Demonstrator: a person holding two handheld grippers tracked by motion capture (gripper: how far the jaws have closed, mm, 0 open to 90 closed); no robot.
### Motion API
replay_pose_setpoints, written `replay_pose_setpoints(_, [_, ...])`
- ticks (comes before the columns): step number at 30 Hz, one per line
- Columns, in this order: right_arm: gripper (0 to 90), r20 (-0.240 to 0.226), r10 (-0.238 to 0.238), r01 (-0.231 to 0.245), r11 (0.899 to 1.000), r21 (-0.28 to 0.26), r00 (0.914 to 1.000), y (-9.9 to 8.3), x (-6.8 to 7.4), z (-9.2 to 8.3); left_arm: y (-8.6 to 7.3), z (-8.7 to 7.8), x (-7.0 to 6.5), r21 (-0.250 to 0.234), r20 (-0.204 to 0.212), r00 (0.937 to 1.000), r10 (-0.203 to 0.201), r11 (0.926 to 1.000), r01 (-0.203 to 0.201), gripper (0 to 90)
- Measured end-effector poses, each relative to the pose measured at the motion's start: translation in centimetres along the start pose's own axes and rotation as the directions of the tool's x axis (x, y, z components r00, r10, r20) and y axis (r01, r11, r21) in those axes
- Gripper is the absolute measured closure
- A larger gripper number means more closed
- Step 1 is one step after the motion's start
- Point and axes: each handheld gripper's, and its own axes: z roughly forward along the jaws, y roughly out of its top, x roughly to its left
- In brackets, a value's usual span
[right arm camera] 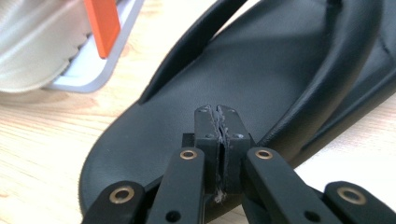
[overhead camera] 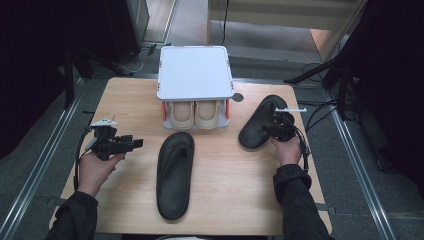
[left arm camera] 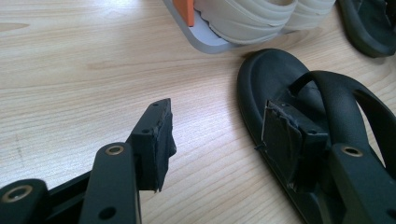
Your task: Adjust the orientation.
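From above, two black sandals lie on the wooden table (overhead camera: 125, 90). The right sandal (overhead camera: 260, 122) slants, toe up and to the right. The middle sandal (overhead camera: 175, 172) runs straight, toe toward the white rack (overhead camera: 195, 75). The floor is grey.

In the left gripper view, the left gripper (left arm camera: 219, 140) has its tongs wide apart beside the middle sandal (left arm camera: 275, 88).

In the right gripper view, the right gripper (right arm camera: 218, 140) has its tongs pressed together, holding nothing, above the right sandal's (right arm camera: 261, 74) smooth sole.

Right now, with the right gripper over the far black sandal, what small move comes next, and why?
Probably open the right gripper first. Its jaws sit pressed together above the sandal footbed with nothing between them, so it cannot take hold of the strap or edge. The left gripper is already open beside the other sandal.
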Motion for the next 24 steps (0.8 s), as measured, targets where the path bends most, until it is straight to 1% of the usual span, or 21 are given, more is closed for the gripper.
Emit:
replay_pose_setpoints(4, [82.1, 0.000, 0.005, -0.005, 0.999, -0.036, 1.0000, 0.2, 0.0, -1.3, 0.0, -0.1, 0.3, 0.012, -0.009, 0.9999, -0.004, 0.9999, 0.004, 42.8])
replay_pose_setpoints(6, [75.7, 0.000, 0.016, -0.016, 0.998, -0.063, 0.9999, 0.2, -0.3, -1.9, 0.0, -0.1, 0.4, 0.004, -0.004, 0.9998, -0.017, 0.9998, 0.017, 42.7])
replay_pose_setpoints(7, [71.6, 0.005, 0.023, -0.023, 0.997, -0.076, 0.9997, 0.2, -0.5, -2.2, 0.0, -0.1, 0.4, 0.002, -0.003, 0.9999, -0.017, 0.9999, 0.017, 42.5])
replay_pose_setpoints(9, [67.4, 0.012, 0.045, -0.043, 0.995, -0.088, 0.9989, 0.2, -1.0, -2.5, 0.0, -0.1, 0.3, 0.002, -0.002, 1.0000, -0.007, 1.0000, 0.007, 42.3])
replay_pose_setpoints(10, [63.8, 0.021, 0.055, -0.052, 0.994, -0.095, 0.9983, 0.2, -1.3, -2.6, 0.0, 0.0, 0.2, 0.006, -0.001, 1.0000, -0.005, 1.0000, 0.005, 42.3])
replay_pose_setpoints(12, [56.4, 0.033, 0.082, -0.079, 0.991, -0.104, 0.9960, 0.2, -1.7, -2.5, -0.1, 0.0, 0.1, 0.004, -0.004, 1.0000, -0.003, 1.0000, 0.003, 42.2])
replay_pose_setpoints(15, [49.1, 0.047, 0.110, -0.104, 0.988, -0.113, 0.9928, 0.1, -2.3, -2.0, -0.1, 0.0, 0.2, 0.007, -0.006, 1.0000, -0.002, 1.0000, 0.002, 42.1])
replay_pose_setpoints(17, [48.3, 0.055, 0.119, -0.112, 0.987, -0.112, 0.9914, 0.1, -2.6, -1.6, -0.1, 0.0, 0.1, 0.012, -0.006, 1.0000, 0.002, 0.9999, -0.002, 42.1])
replay_pose_setpoints(21, [46.4, 0.063, 0.154, -0.146, 0.983, -0.113, 0.9861, 0.3, -3.2, -0.6, -0.3, 0.0, 0.0, 0.012, -0.005, 1.0000, 0.006, 0.9999, -0.006, 42.0])
replay_pose_setpoints(24, [46.1, 0.070, 0.161, -0.153, 0.982, -0.111, 0.9845, 0.5, -3.4, 0.1, -0.4, -0.1, -0.1, 0.015, -0.005, 1.0000, 0.005, 0.9999, -0.005, 41.9])
